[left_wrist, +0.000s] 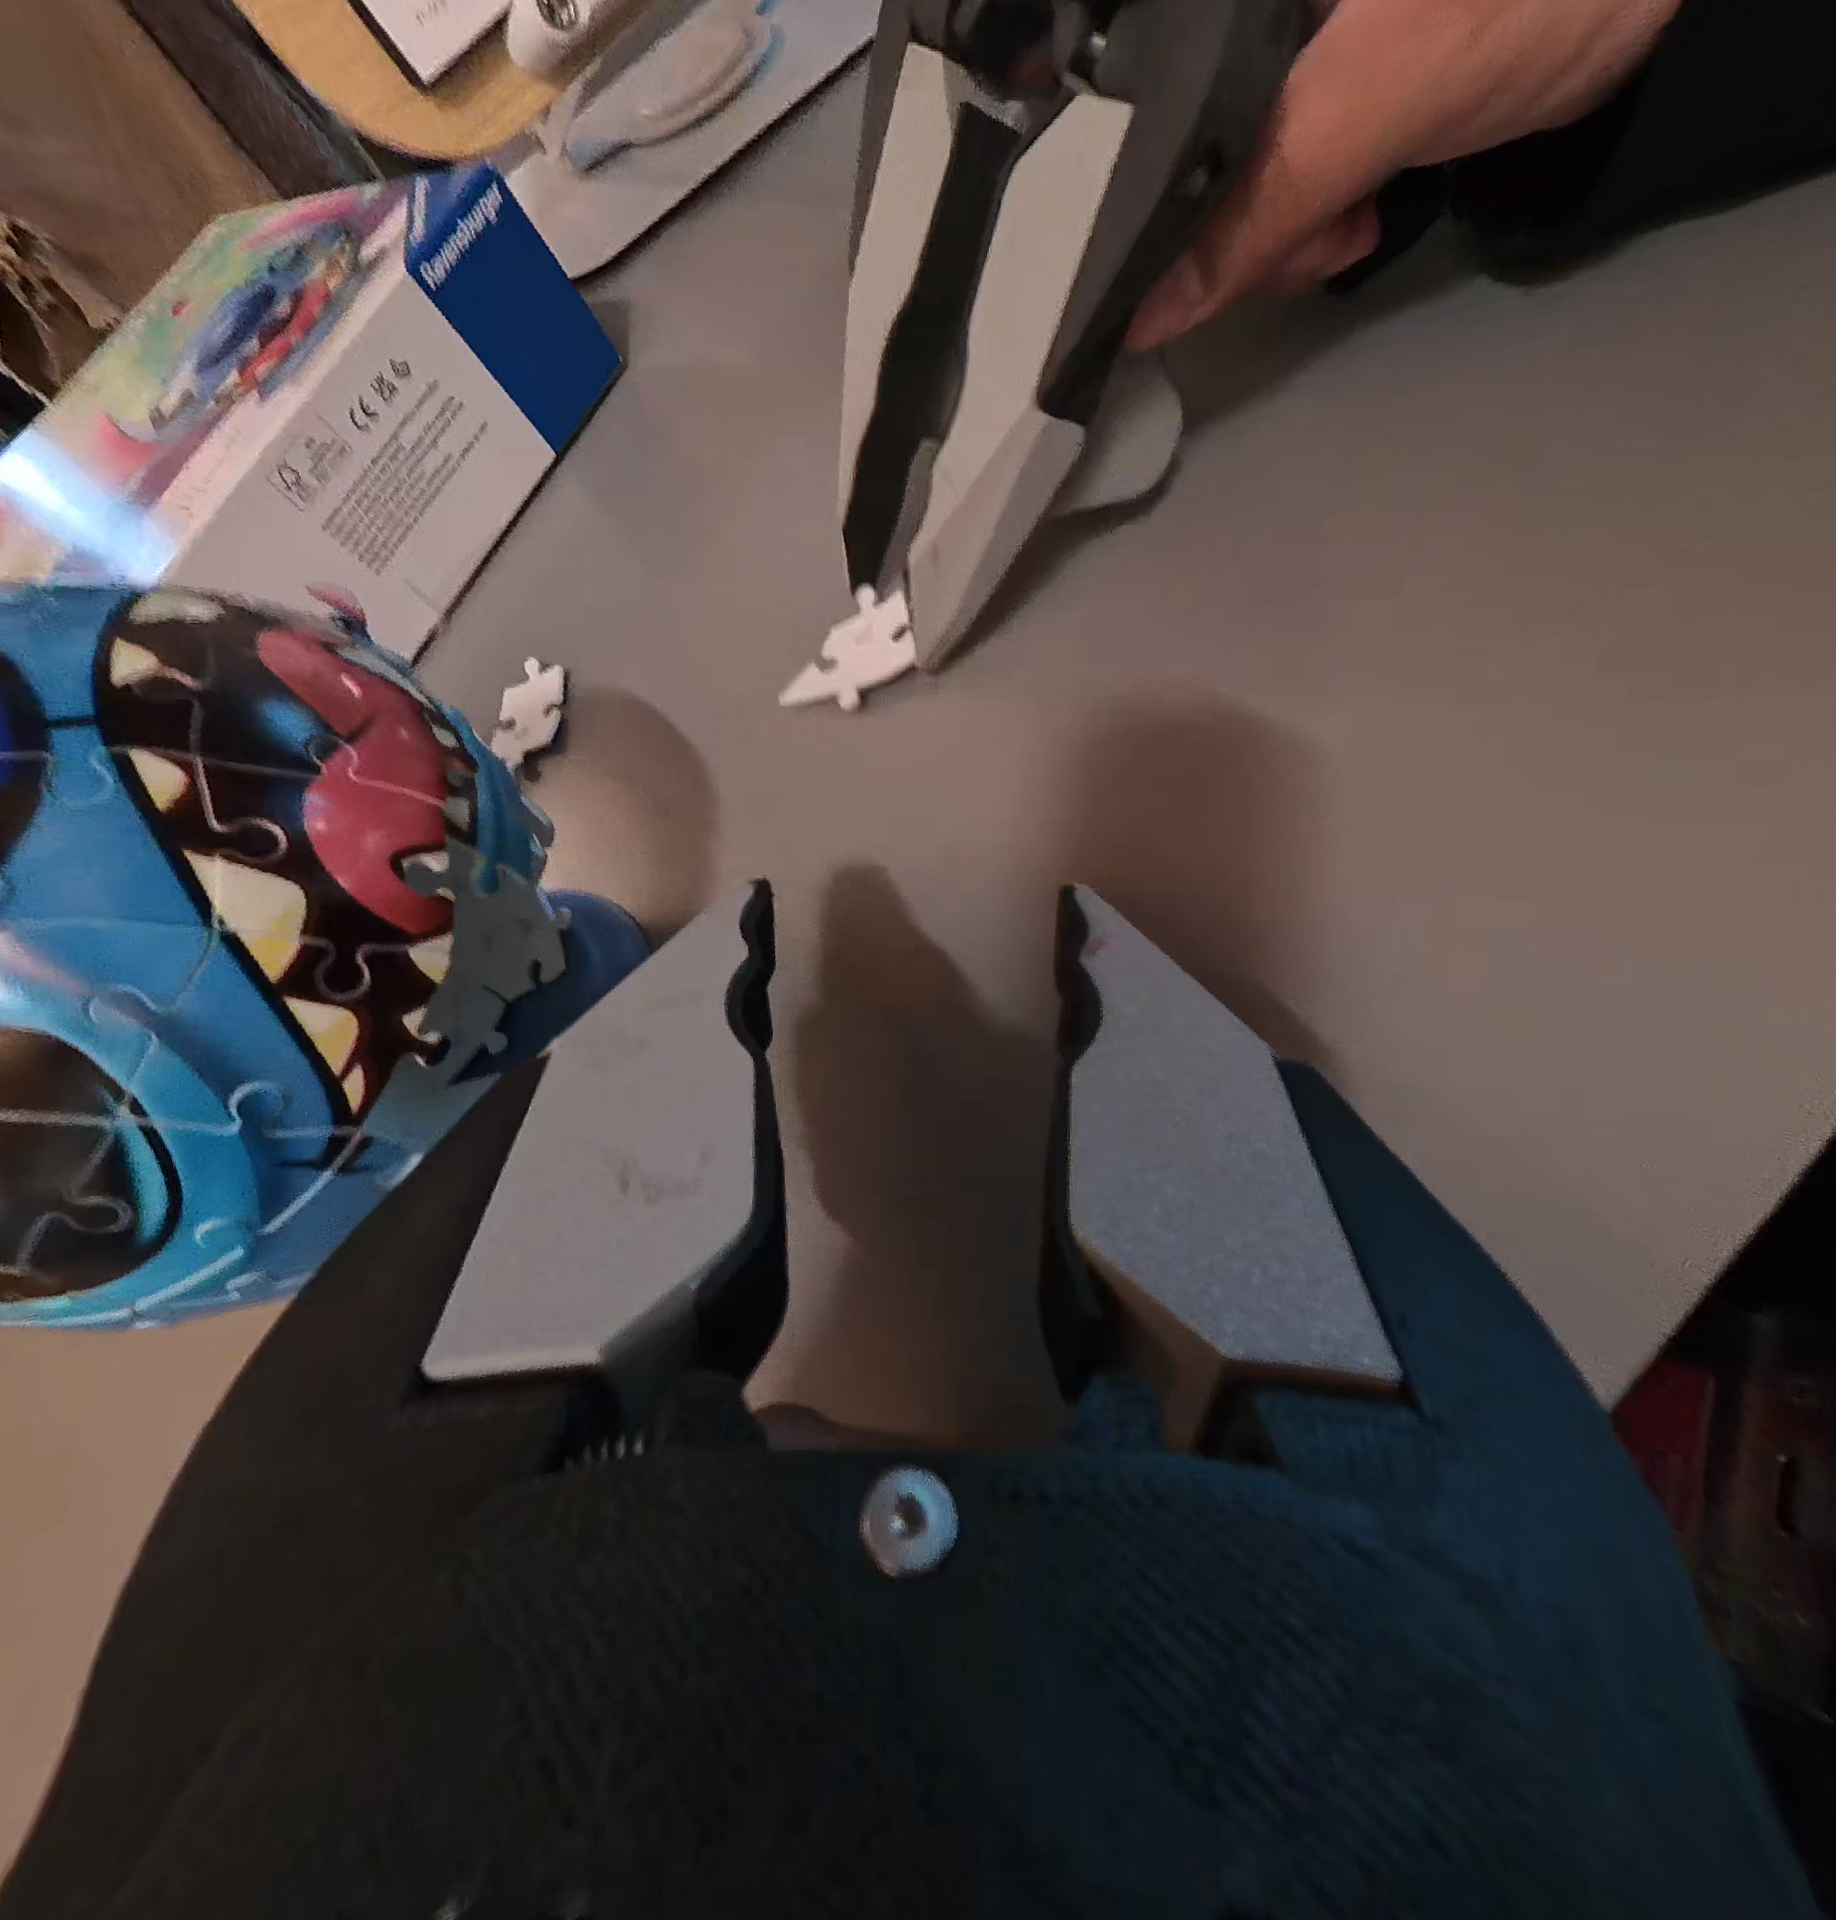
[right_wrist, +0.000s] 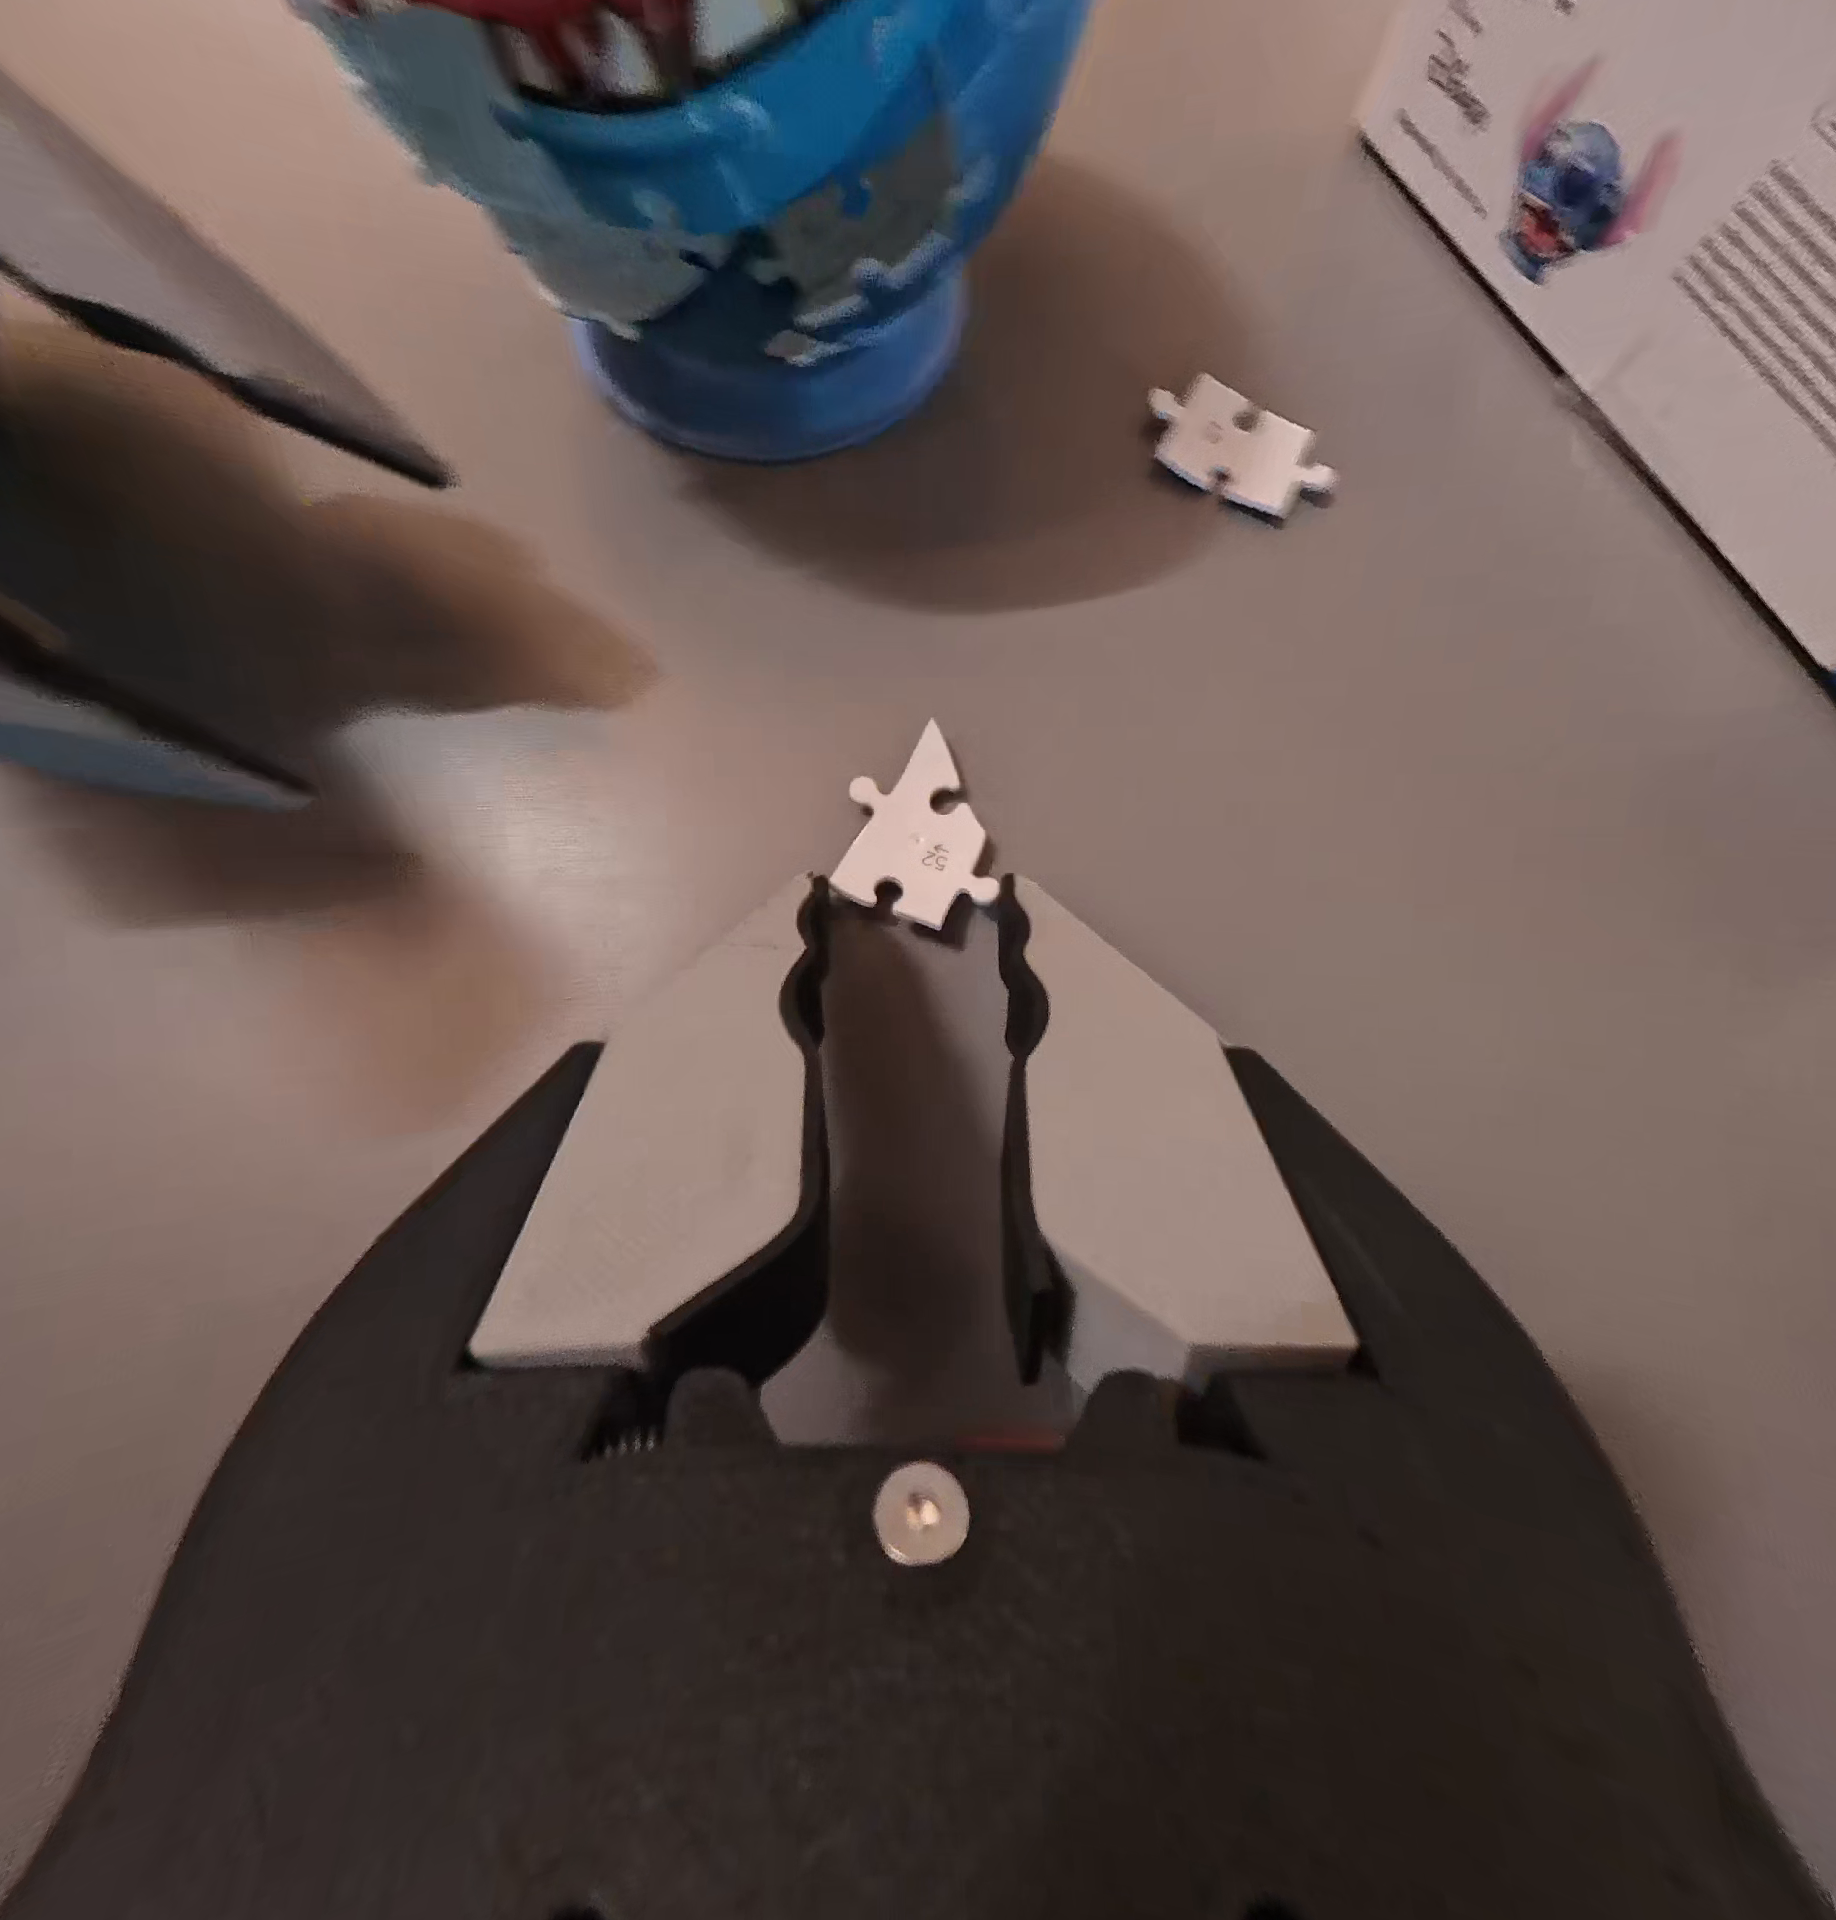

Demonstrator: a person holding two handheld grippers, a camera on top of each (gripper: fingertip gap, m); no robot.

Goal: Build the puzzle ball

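Triangular piece (right_wrist: 919, 844) between right jaws.

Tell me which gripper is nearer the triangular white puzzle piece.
Right. The right gripper has its fingertips at the triangular piece on the table. The left gripper hovers open and empty, well short of it.
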